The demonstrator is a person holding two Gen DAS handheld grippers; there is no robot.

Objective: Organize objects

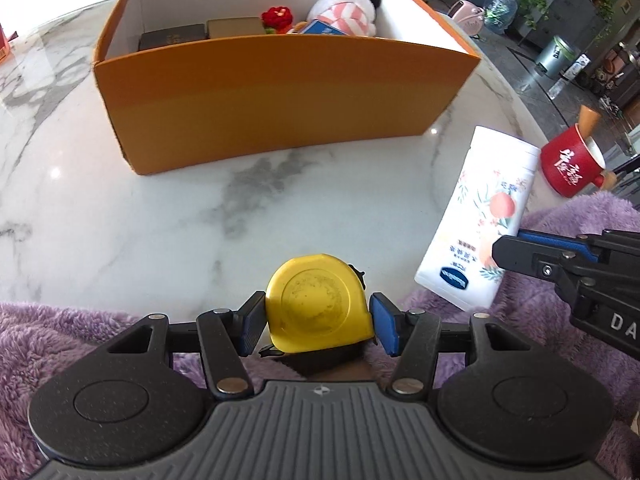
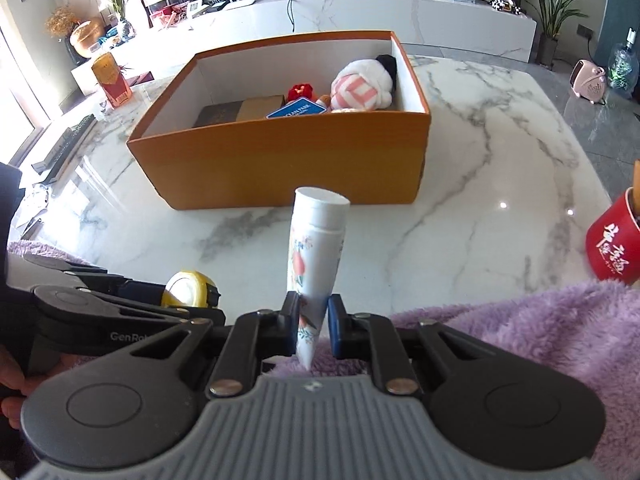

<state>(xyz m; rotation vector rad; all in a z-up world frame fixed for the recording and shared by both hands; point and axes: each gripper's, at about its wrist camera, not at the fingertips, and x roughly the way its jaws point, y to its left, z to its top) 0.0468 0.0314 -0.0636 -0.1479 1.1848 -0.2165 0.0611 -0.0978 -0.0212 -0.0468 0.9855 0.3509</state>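
Observation:
My left gripper (image 1: 318,320) is shut on a yellow tape measure (image 1: 320,304), held over the near edge of the marble table; the tape measure also shows in the right wrist view (image 2: 186,289). My right gripper (image 2: 314,322) is shut on the flat end of a white lotion tube (image 2: 318,256) with a peach print, cap pointing away; the tube also shows at the right in the left wrist view (image 1: 484,216). An open orange box (image 1: 280,104) stands ahead on the table, and in the right wrist view (image 2: 288,164), holding small boxes, a red knitted flower, a blue card and a pink-and-white plush.
A red mug (image 2: 614,244) with white characters stands at the right table edge, also in the left wrist view (image 1: 572,160). A purple fluffy cloth (image 2: 520,332) lies under both grippers. The marble table (image 1: 160,220) stretches between the grippers and the box.

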